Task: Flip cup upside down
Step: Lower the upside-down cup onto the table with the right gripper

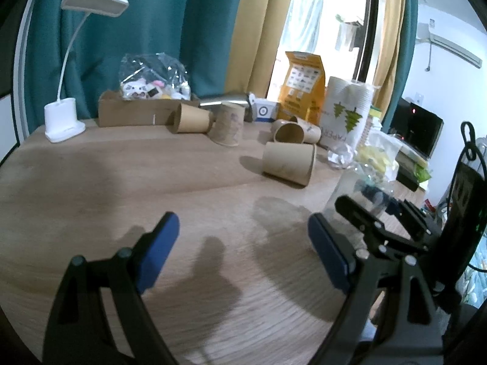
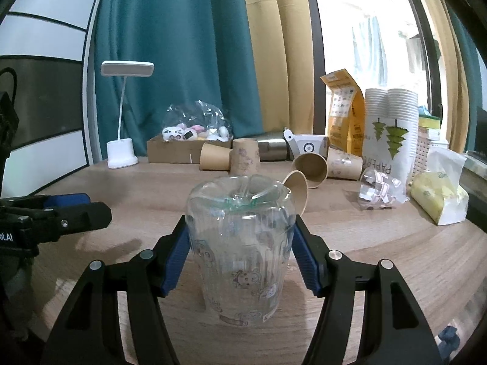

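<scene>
A clear plastic cup with cartoon prints stands upside down, base up, between the blue pads of my right gripper, which is shut on its sides, its rim on or just above the wooden table. In the left wrist view the cup is faint, beside the right gripper's black finger. My left gripper is open and empty above the table, left of the cup. Its fingers show at the left edge of the right wrist view.
Several brown paper cups lie or stand at the back. Behind them are a cardboard box with a bag of toys, a white desk lamp, an orange bag, a sleeve of paper cups and plastic bags.
</scene>
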The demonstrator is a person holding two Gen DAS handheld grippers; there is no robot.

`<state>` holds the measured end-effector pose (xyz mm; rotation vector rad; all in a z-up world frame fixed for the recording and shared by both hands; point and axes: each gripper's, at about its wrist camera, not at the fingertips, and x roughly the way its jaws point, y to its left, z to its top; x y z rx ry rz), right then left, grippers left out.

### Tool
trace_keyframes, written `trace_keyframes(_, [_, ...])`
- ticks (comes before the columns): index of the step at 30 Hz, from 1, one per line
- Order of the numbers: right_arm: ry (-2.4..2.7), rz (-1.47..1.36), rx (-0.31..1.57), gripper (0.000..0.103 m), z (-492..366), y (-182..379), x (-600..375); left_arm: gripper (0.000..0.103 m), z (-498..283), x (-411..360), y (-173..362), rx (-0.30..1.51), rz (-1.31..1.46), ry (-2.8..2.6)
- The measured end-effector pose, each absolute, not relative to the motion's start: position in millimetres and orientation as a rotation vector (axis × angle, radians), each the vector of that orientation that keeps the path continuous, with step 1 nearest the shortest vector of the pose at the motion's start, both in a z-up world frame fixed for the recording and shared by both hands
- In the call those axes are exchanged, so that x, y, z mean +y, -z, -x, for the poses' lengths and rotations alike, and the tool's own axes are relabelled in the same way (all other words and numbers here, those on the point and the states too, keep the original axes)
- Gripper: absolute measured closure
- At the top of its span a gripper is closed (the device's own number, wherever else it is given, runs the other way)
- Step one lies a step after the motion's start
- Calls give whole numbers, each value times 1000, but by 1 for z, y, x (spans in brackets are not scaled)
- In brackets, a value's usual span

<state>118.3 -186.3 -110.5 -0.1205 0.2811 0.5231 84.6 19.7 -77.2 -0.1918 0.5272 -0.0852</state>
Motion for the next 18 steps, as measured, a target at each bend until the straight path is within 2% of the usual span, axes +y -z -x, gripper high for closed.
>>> trace_keyframes(18, [-524, 123, 283, 37, -116, 114, -190, 15, -85, 15, 77, 526, 183, 92])
